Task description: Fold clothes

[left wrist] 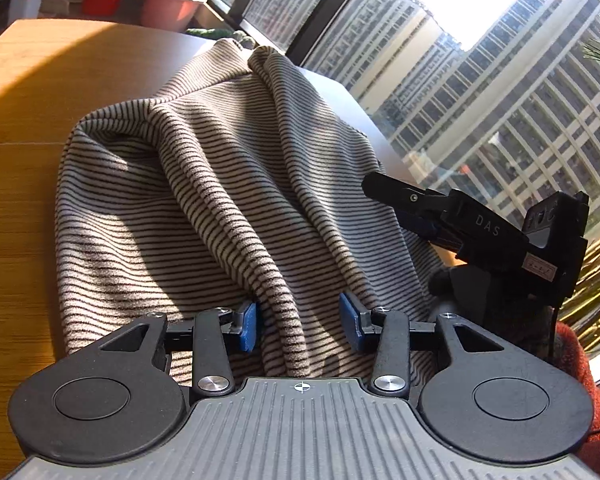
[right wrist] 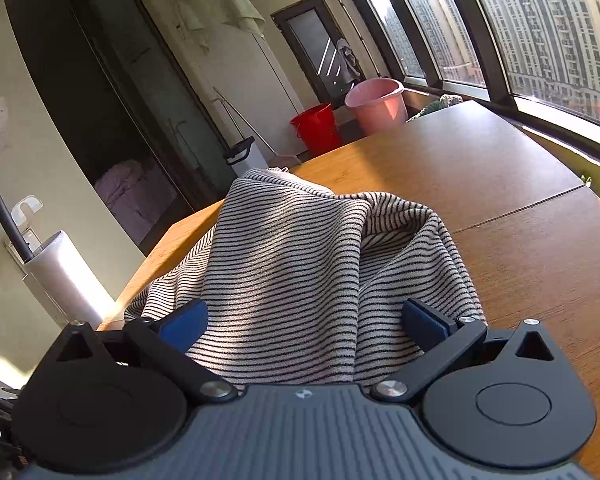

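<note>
Garment: striped top (left wrist: 204, 184) lies rumpled on the wooden table (left wrist: 24, 184), spread ahead of both grippers (not yet folded).
Left gripper (left wrist: 298, 322): blue pads stand apart beside a raised ridge of cloth, not pressing it; likely placed to pinch that fold.
Right gripper (right wrist: 304, 322): jaws wide apart, cloth between them, nothing clamped; likely lining up for a matching hold.
</note>
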A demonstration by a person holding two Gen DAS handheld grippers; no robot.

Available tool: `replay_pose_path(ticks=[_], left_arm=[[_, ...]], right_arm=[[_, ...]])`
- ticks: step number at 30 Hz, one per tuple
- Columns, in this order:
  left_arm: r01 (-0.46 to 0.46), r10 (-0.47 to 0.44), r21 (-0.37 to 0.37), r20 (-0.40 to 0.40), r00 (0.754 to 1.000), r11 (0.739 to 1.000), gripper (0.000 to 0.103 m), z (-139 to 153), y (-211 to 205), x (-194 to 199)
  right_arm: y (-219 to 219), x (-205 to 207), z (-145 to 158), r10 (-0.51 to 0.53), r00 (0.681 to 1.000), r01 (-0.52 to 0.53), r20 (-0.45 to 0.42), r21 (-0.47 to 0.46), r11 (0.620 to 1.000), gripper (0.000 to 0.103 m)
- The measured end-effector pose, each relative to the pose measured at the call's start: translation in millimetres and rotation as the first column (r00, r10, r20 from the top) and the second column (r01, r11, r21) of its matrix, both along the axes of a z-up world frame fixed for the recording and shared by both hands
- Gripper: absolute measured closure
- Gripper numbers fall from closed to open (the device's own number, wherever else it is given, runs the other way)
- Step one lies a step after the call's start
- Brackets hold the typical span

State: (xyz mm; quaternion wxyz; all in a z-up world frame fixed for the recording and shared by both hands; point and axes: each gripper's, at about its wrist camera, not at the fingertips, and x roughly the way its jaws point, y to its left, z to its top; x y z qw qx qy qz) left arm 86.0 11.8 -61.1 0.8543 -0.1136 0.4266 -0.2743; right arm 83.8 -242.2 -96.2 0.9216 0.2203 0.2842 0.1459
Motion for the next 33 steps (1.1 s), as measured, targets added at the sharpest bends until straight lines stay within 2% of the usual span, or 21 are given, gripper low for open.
replay_pose_path(ticks=[1,5,8,10,12,13,14,15,16,17,18,20,22,23,25,27,29,31,32,33], left_arm=[[-0.003,0.002,0.019,0.021,1.0,1.0,0.084,1.5,-1.4,-1.9],[-0.035,0.031,0.024,0.15,0.988,0.999,0.09,23.0,3.6,-4.5],[-0.136,0.135,-0.017,0.276,0.952,0.991,0.092,54.4,22.6,10.0],[-0.244,0.235,-0.025,0.377,0.896,0.969,0.092,74.2,42.2,20.9],[-0.377,0.333,-0.005,0.478,0.813,0.926,0.092,88.2,64.5,30.9],[-0.425,0.372,-0.003,0.489,0.789,0.905,0.091,92.5,75.1,36.3],[-0.434,0.39,-0.013,0.463,0.796,0.901,0.088,94.6,85.0,41.9],[-0.422,0.399,-0.039,0.416,0.817,0.906,0.085,93.7,92.9,44.1],[-0.406,0.404,-0.072,0.363,0.84,0.911,0.068,91.8,100.2,45.1],[-0.379,0.385,-0.084,0.321,0.865,0.922,0.044,85.3,100.3,43.1],[-0.346,0.357,-0.089,0.284,0.89,0.934,0.035,77.2,97.8,40.0],[-0.252,0.266,-0.085,0.247,0.932,0.964,0.01,59.9,83.2,30.4],[-0.148,0.169,-0.105,0.233,0.958,0.983,0.005,45.3,69.7,17.8],[-0.123,0.15,-0.131,0.221,0.964,0.984,0.001,37.9,69.0,15.2],[-0.095,0.133,-0.195,0.191,0.972,0.976,0.0,23.0,71.8,12.9],[-0.077,0.121,-0.272,0.151,0.981,0.959,0.0,6.6,78.3,10.6],[-0.098,0.136,-0.351,0.087,0.987,0.931,0.0,-8.7,89.1,8.3],[-0.134,0.169,-0.402,0.052,0.984,0.906,0.0,-18.1,102.2,6.4],[-0.149,0.188,-0.411,0.055,0.981,0.899,0.0,-19.4,107.1,4.7],[-0.153,0.202,-0.409,0.08,0.976,0.9,0.0,-16.7,109.8,1.3]], right_arm=[[-1.7,-0.3,-0.9,-0.002,1.0,0.002,0.002,0.012,1.0,0.0],[-4.4,-2.5,-2.8,-0.009,1.0,0.009,0.007,0.036,0.999,0.0],[-3.3,-3.2,-3.9,-0.014,1.0,0.014,0.008,0.043,0.999,0.0],[-3.2,-3.2,-4.6,-0.017,1.0,0.016,0.009,0.048,0.999,0.0],[-3.0,-3.3,-5.3,-0.019,1.0,0.019,0.01,0.053,0.998,0.0],[-3.3,-3.2,-5.7,-0.02,1.0,0.019,0.01,0.056,0.998,0.0],[-2.9,-2.7,-5.6,-0.02,1.0,0.019,0.01,0.055,0.998,0.0],[-2.4,-2.2,-5.5,-0.02,1.0,0.02,0.01,0.054,0.998,0.0],[-1.2,-1.7,-5.3,-0.02,1.0,0.02,0.011,0.051,0.999,0.0],[-0.5,-1.6,-5.1,-0.02,1.0,0.02,0.011,0.047,0.999,0.0],[0.1,-1.6,-4.9,-0.02,1.0,0.019,0.012,0.043,0.999,0.0],[2.3,-1.6,-3.8,-0.018,1.0,0.018,0.011,0.022,1.0,0.0],[10.2,-1.8,1.4,-0.004,1.0,0.005,0.012,-0.051,0.999,0.003],[19.0,-3.4,7.0,0.038,0.999,-0.034,0.031,-0.119,0.992,0.009],[44.7,-14.9,24.5,0.175,0.979,-0.141,0.103,-0.273,0.952,0.013],[71.7,-26.1,41.1,0.331,0.932,-0.254,0.145,-0.389,0.886,0.018],[99.1,-28.0,49.7,0.465,0.877,-0.379,0.119,-0.423,0.823,0.019],[124.2,-21.3,44.9,0.537,0.841,-0.458,0.065,-0.441,0.772,0.019],[135.6,-15.5,38.4,0.557,0.83,-0.483,0.032,-0.46,0.745,0.024],[146.9,-9.4,31.5,0.575,0.818,-0.505,-0.003,-0.48,0.717,0.054]])
